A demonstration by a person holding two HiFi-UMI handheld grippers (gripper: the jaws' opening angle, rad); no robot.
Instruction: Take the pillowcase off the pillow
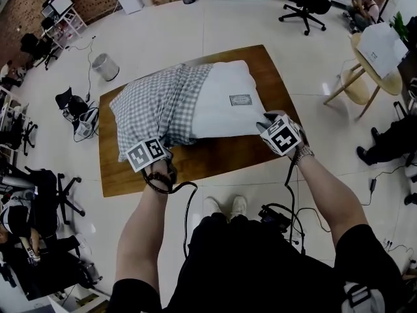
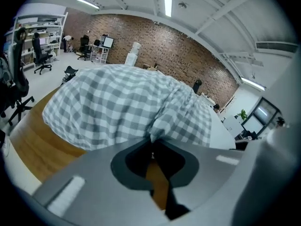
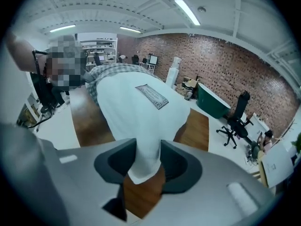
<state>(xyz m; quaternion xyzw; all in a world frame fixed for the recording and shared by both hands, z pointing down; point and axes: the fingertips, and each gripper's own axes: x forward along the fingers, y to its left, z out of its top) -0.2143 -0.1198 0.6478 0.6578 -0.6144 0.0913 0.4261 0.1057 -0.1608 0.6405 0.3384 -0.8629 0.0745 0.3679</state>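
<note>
In the head view, the pillow (image 1: 225,103) lay across the wooden tabletop (image 1: 215,158), its right half bare and white. The checked pillowcase (image 1: 156,106) was bunched over the left half only, so the job looked roughly half done. You had the left gripper (image 1: 163,149) at the case's near edge and the right gripper (image 1: 264,124) at the pillow's near right corner. That put one on each piece, probably so the two could be drawn apart.

In the left gripper view, the fingers were pressed together on a small fold of checked cloth at the lower centre of the frame. That narrow bite was likely enough to drag the case off.

In the right gripper view, the fingers stood partly apart with the pillow's white corner filling the gap and touching both. This hold served to anchor the pillow against the other gripper's pull. The label (image 3: 153,96) showed further up the pillow.
</note>
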